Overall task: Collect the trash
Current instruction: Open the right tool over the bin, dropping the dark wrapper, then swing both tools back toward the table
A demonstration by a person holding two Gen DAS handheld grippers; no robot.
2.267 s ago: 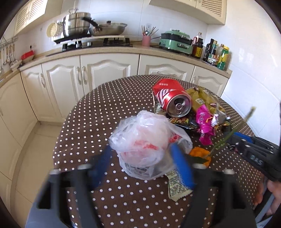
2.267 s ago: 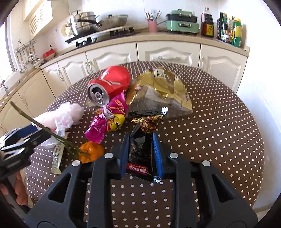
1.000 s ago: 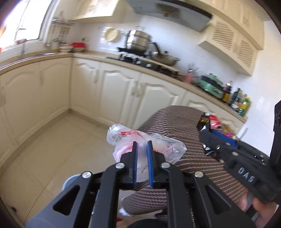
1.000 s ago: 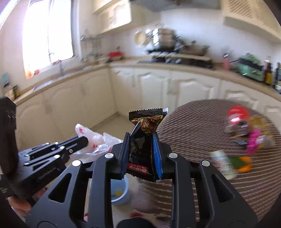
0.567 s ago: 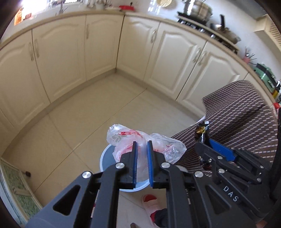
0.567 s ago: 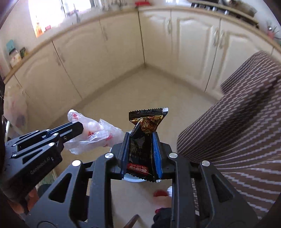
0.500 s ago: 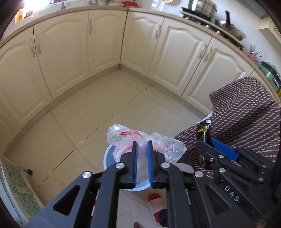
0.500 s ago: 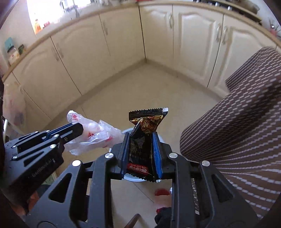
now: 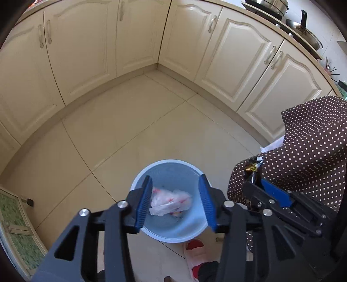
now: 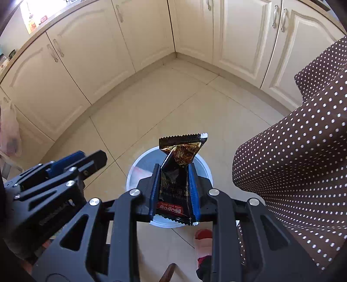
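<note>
L tongs agape over bin; R tongs clamp wrapper.

Floor: large cream tiles, thin grout lines, glossy, sunlit. Cream cabinets run along two walls and meet at an inner corner; raised-panel doors, vertical metal handles, a plinth of the same tone at the base. Beige countertop edge above the doors. Pans sit on the counter at upper right in the left view. Bright daylight at upper left in the right view, overexposed. Table at right under a brown tablecloth with white dots, hanging in folds. Green patterned mat at the lower left edge. A slipper, red and pale, lies on the floor near the table.
</note>
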